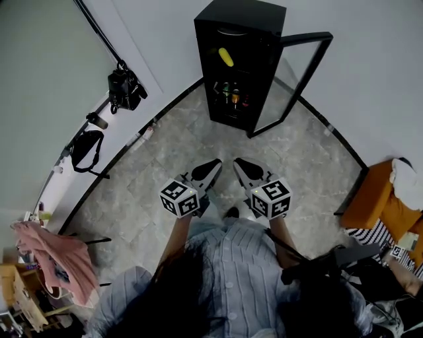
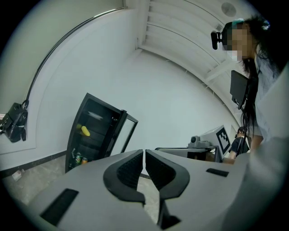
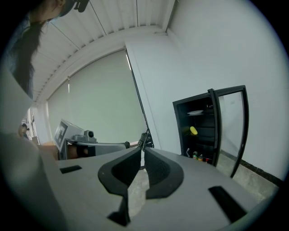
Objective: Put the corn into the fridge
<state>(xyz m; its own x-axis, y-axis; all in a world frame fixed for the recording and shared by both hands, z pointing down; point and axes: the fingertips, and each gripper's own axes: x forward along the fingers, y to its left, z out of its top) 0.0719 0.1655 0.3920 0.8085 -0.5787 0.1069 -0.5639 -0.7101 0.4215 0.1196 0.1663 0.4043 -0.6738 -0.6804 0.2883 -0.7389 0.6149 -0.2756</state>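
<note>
No word, number or brand name can be read anywhere. Black-and-white square markers are carried on the cube (image 1: 180, 198) of the left gripper (image 1: 215, 164) and on the cube (image 1: 271, 198) of the right gripper (image 1: 238, 162) (patterns only, no letters). Labels on the cans (image 1: 230, 94) inside the fridge (image 1: 244, 16) are too small to be made out.

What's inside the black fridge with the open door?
In the fridge a yellow corn lies high up, and small drinks stand lower down. Its dark back corners cannot be seen.
</note>
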